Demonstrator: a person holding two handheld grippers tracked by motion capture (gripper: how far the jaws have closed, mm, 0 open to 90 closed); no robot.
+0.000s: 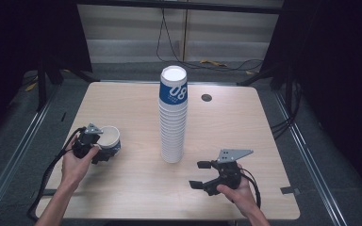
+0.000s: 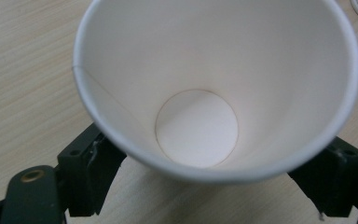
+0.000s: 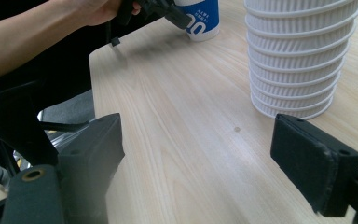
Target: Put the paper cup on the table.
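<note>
A white paper cup [image 1: 109, 137] with a blue band sits low over the left side of the wooden table [image 1: 136, 183]. My left gripper [image 1: 104, 151] is shut on it, one jaw on each side of its wall. In the left gripper view I look into the cup's [image 2: 214, 84] bare inside, with the left gripper [image 2: 209, 179] at its lower wall. A tall stack of cups [image 1: 173, 117] stands mid-table, its top cup blue-banded. My right gripper [image 1: 199, 174] rests open near the front right, nothing between its jaws. The right gripper [image 3: 196, 158] faces the stack's base [image 3: 303, 56] and the held cup [image 3: 200, 18].
A round cable hole [image 1: 206, 98] lies in the table behind the stack. A strip of black tape [image 1: 287, 190] marks the right front edge. Cables [image 1: 226, 63] run over the floor beyond the table. Bare wood lies between the two grippers.
</note>
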